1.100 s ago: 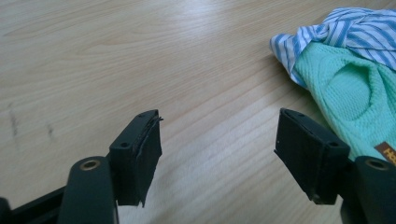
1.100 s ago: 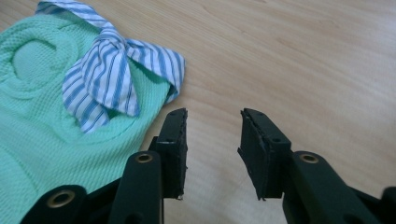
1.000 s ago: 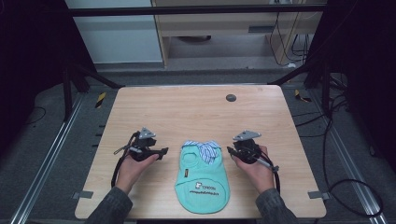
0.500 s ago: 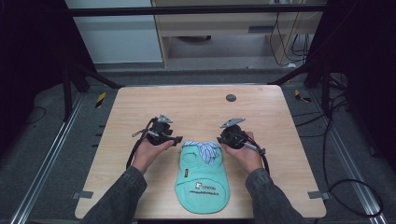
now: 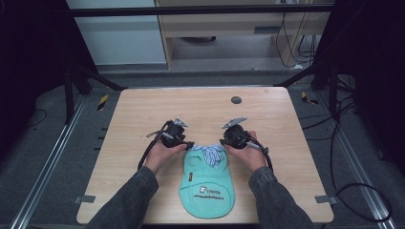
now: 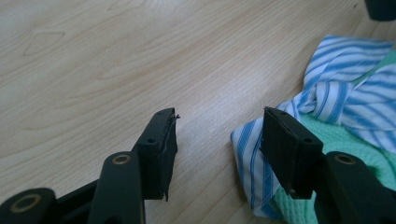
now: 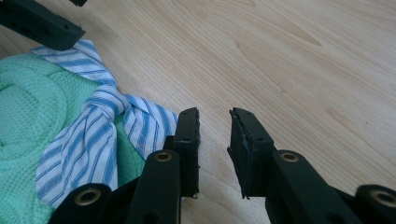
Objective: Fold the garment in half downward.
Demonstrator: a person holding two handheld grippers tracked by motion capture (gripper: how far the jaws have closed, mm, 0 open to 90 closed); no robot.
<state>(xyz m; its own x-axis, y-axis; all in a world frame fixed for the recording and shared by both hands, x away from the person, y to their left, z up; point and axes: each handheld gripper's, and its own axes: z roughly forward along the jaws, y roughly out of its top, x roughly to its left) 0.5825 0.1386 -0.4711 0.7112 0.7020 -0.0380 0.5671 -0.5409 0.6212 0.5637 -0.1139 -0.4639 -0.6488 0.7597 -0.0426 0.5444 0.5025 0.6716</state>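
Tabletop: both grippers (image 5: 191, 143) (image 5: 221, 141) have closed in on the garment (image 5: 206, 183).

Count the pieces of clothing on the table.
1: a small green knit vest with a blue-striped collar, lying flat at the table's near edge between the two hands. Nothing else could be hiding another.

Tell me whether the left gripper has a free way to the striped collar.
Probably yes: the left gripper stands open right at the striped collar, one jaw already beside its edge, with bare table and nothing between.
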